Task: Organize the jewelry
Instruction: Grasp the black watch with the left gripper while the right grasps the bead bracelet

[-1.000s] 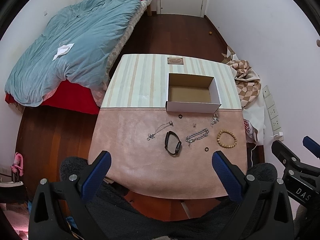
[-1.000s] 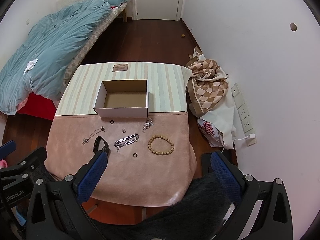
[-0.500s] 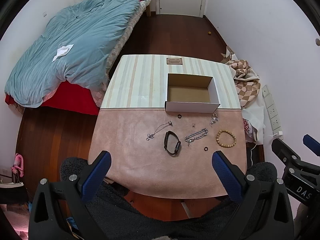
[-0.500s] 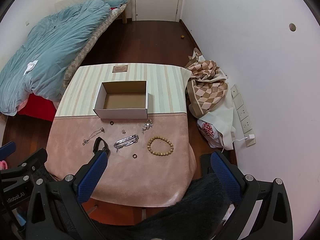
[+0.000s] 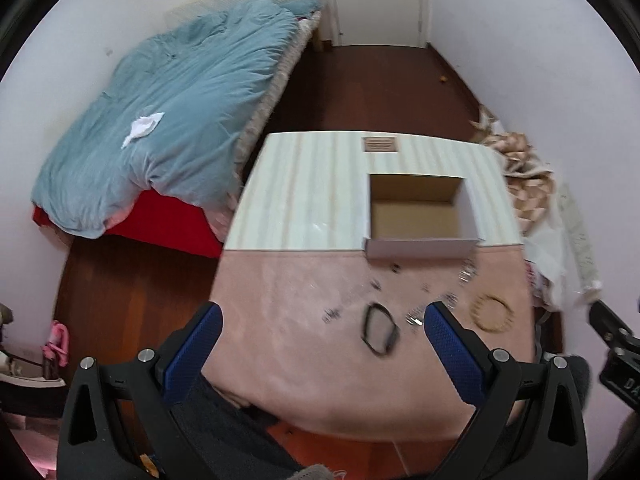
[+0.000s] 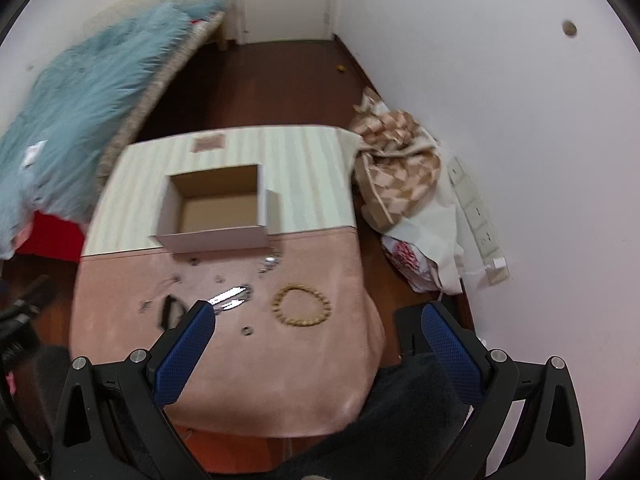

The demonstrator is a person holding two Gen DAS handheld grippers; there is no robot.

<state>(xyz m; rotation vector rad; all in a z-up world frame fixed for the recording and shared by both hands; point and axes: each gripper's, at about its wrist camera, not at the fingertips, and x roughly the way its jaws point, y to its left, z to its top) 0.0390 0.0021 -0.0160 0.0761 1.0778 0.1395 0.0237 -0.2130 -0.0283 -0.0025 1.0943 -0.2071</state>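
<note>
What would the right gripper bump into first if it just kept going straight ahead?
Probably the pink table mat. The right gripper is open, holding nothing, and points down at a bare patch of mat, just short of the wooden bead bracelet. Depth is hard to judge, so it might touch the bracelet instead.

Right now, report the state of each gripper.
Left gripper: open, holding nothing, above the table.
Right gripper: open, holding nothing, above the table.
</note>
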